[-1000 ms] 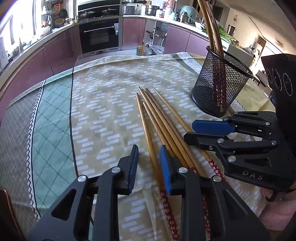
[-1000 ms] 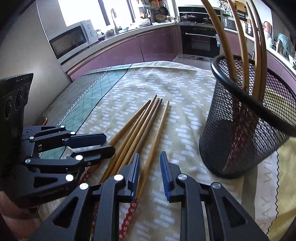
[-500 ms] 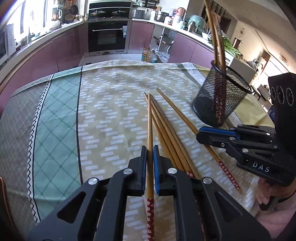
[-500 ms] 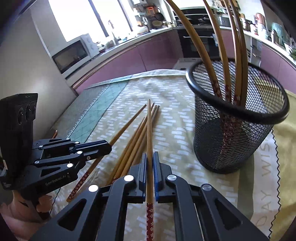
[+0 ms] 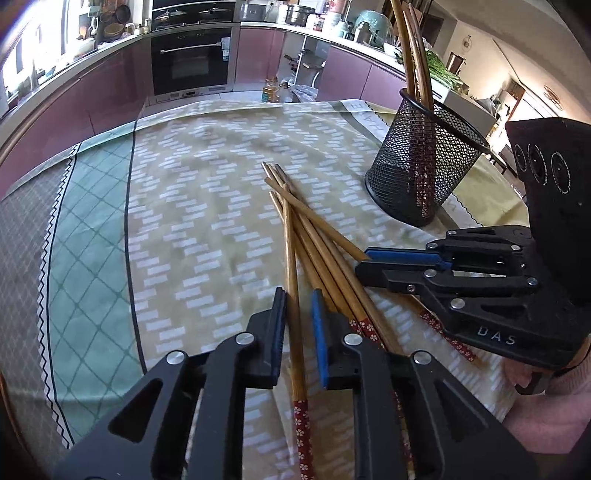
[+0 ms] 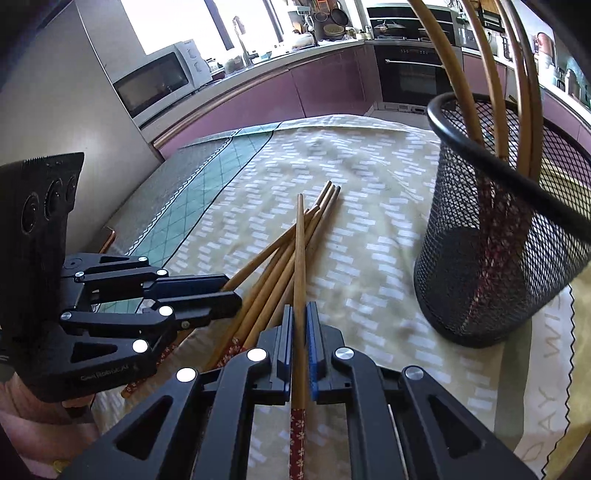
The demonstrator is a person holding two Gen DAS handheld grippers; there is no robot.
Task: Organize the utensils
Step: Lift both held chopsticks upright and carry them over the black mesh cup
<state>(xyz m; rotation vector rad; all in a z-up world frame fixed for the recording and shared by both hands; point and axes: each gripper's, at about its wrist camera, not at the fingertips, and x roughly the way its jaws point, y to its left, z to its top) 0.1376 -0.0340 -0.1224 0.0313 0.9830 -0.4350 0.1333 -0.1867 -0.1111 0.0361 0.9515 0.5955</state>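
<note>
At the table's near edge the right gripper (image 6: 300, 308) is clamped on one chopstick (image 6: 300, 240). The left gripper (image 5: 297, 295) has just been easing open, with a loose chopstick (image 5: 291, 251) lying unpinched between its jaws. This looks like the pick-up step, and next the held stick needs lifting, tipping upright and dropping into the mesh holder (image 6: 480, 266) farther off, toward the right edge.

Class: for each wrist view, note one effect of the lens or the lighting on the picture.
Left wrist view: the fisheye bends the counter line into a curve, and the corners go dark. Right wrist view: the window is blown out to white, and the chopsticks standing in the mesh holder look bowed.
</note>
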